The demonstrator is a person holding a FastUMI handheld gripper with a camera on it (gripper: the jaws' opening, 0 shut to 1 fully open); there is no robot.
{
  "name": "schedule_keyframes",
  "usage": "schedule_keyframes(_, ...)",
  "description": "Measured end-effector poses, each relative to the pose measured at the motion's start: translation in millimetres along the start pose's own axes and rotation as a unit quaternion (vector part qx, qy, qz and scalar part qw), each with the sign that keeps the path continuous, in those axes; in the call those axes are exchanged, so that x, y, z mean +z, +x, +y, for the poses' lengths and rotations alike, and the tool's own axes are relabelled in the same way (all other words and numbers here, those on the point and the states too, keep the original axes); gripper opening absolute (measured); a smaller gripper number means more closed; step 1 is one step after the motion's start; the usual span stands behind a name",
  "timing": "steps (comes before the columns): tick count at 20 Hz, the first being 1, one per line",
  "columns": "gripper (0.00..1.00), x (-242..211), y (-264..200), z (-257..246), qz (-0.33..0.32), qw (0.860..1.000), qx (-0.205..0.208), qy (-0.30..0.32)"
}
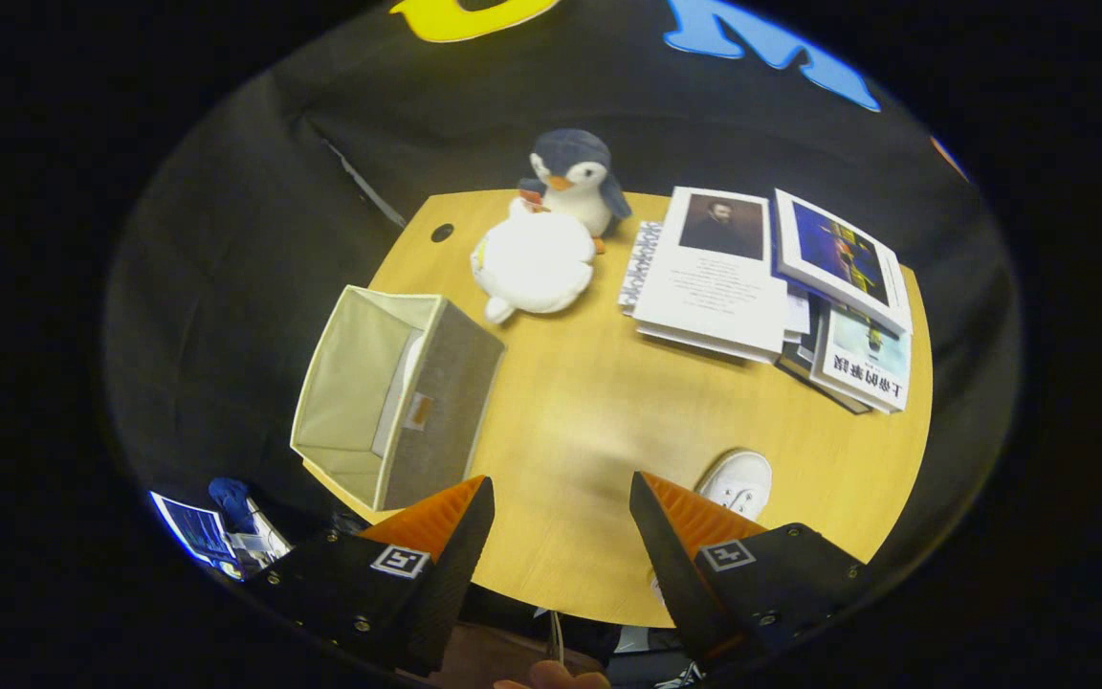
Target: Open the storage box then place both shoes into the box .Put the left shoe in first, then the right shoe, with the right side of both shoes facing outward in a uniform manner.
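Gripper view: gripper (561, 502) fingers spread apart, nothing between them, above the counter (589, 421). White shoe (738, 481) just beside the right finger. Open storage box (396, 397) ahead of the left finger, a white shoe inside.

Light: bright overhead glare on the table (599, 421).
Surroundings: dim.
Edges: fisheye-bent, blurred.
Gripper (561, 507): fingers apart, sharp.

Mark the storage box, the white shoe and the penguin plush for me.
storage box (436, 402): gripper view, grey outer side wall, ahead of the fingers.
white shoe (738, 481): gripper view, toe cap, just past one finger.
penguin plush (572, 170): gripper view, its head, beyond the white plush.
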State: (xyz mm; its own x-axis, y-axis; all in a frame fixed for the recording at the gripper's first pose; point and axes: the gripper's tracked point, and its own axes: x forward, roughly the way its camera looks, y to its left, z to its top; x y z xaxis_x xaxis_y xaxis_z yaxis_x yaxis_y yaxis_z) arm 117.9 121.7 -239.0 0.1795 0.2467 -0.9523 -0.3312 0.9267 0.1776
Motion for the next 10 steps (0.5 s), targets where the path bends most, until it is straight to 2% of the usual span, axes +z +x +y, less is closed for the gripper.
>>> schedule_keyframes(5,0.88,-34,-5,-61,0.001,0.998,-0.014,0.062)
schedule_keyframes(10,0.87,-68,0,-112,0.011,0.995,-0.036,0.097)
